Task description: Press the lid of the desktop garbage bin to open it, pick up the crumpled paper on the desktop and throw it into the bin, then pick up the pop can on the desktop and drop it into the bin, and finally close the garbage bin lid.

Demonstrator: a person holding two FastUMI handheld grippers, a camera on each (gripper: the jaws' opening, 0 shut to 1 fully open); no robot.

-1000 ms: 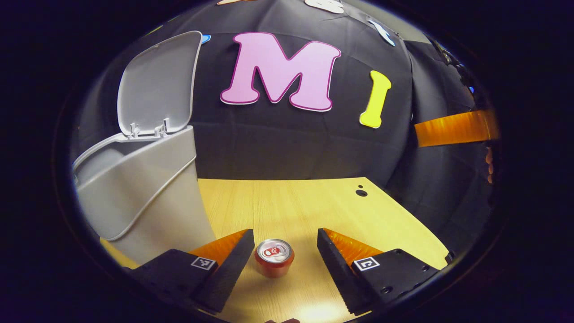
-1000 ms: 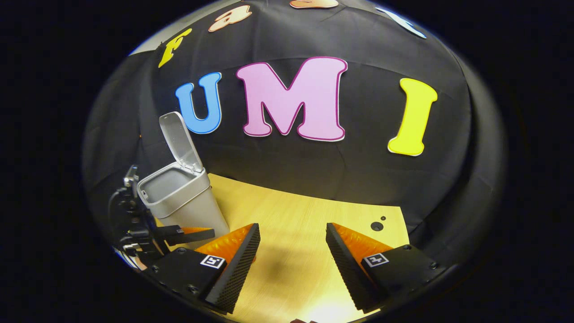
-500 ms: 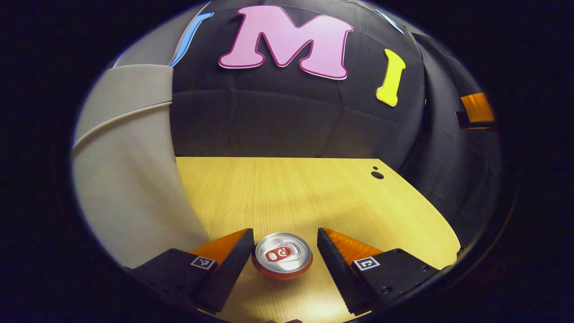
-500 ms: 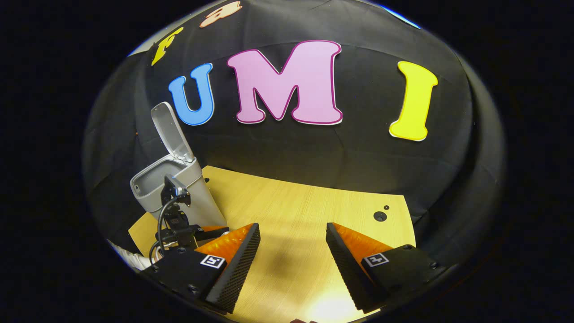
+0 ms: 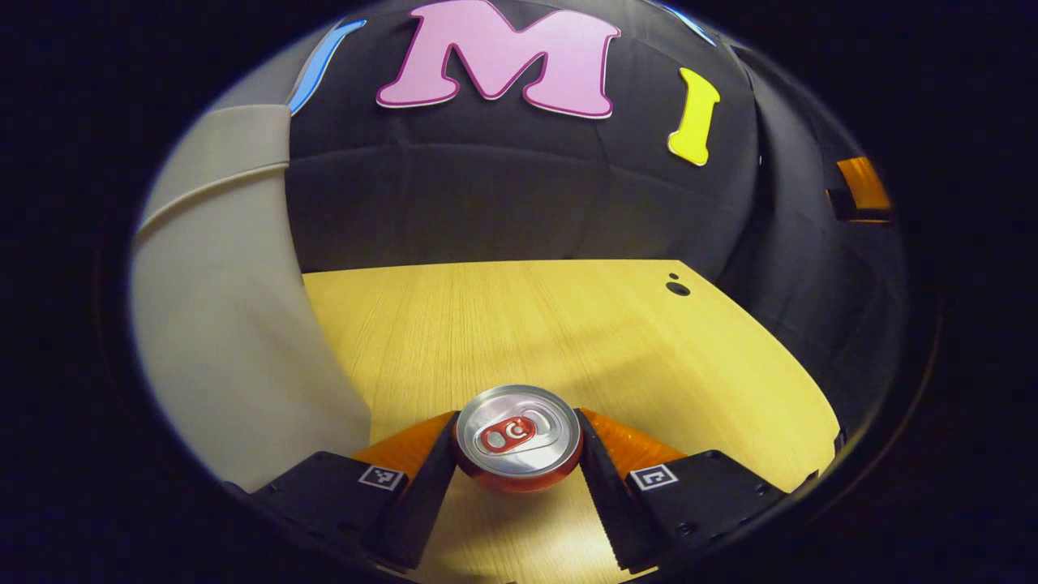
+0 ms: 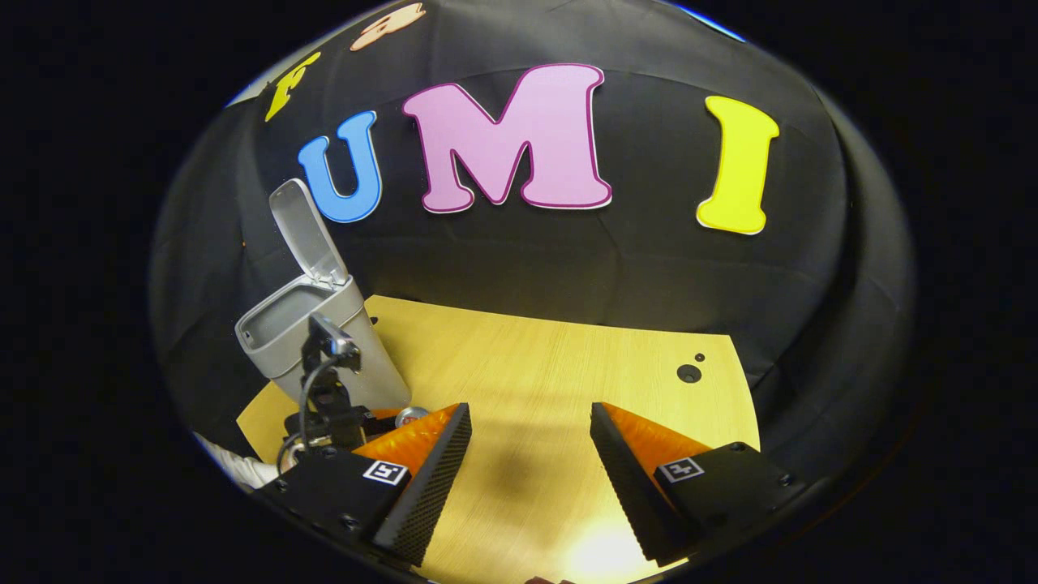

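Note:
A red pop can (image 5: 517, 438) with a silver top stands upright on the wooden table (image 5: 568, 324). My left gripper (image 5: 517, 450) has come down around the can, and both fingers press against its sides. The grey bin (image 5: 235, 324) rises close on the left in the left gripper view. In the right gripper view the bin (image 6: 324, 341) stands at the back left with its lid (image 6: 304, 231) tipped up. In front of it are the left gripper (image 6: 332, 405) and the can's top (image 6: 411, 415). My right gripper (image 6: 531, 454) hovers open over bare table.
Two small dark holes (image 6: 688, 373) mark the table near its far right corner. The black cloth wall closes the back and right sides. A cable and a white sleeve (image 6: 235, 470) trail behind the left gripper. Part of the right gripper (image 5: 859, 191) shows far right.
My left gripper dropped lower and closer to the can, and its fingers drew in onto the can's sides. The bin's lid left the left gripper view. The right gripper barely shifted.

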